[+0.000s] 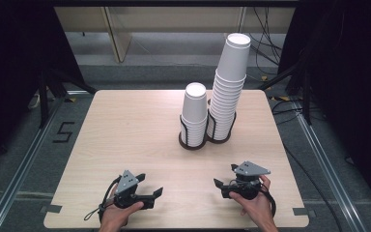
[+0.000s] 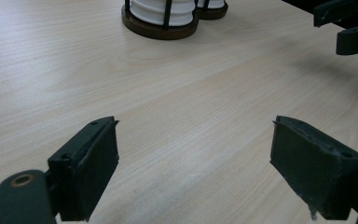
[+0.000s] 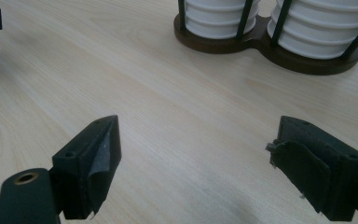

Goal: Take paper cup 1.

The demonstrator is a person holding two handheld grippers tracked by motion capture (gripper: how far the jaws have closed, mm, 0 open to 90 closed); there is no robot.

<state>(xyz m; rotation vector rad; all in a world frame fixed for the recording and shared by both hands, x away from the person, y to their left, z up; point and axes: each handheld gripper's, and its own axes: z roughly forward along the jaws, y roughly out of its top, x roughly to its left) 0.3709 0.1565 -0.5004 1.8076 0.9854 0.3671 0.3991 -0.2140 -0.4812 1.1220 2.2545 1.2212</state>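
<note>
Resting near the table's (image 1: 125,125) front edge with jaws wide and empty, left gripper (image 1: 155,193) and right gripper (image 1: 219,183) face the cup stacks (image 1: 212,96); the next move likely calls for reaching forward.

Left claw (image 1: 150,192) and right claw (image 1: 224,181): black bodies, each topped by a grey three-cornered plate. Black cable loops behind each. Jaws black, flat-padded, small screw holes, brass-ringed pivot hole. Pad lining frayed on right claw.

Even overhead light on the pale table (image 1: 125,125), dark surroundings, soft shadows under the grippers, near jaws slightly blurred, mild graininess.
</note>
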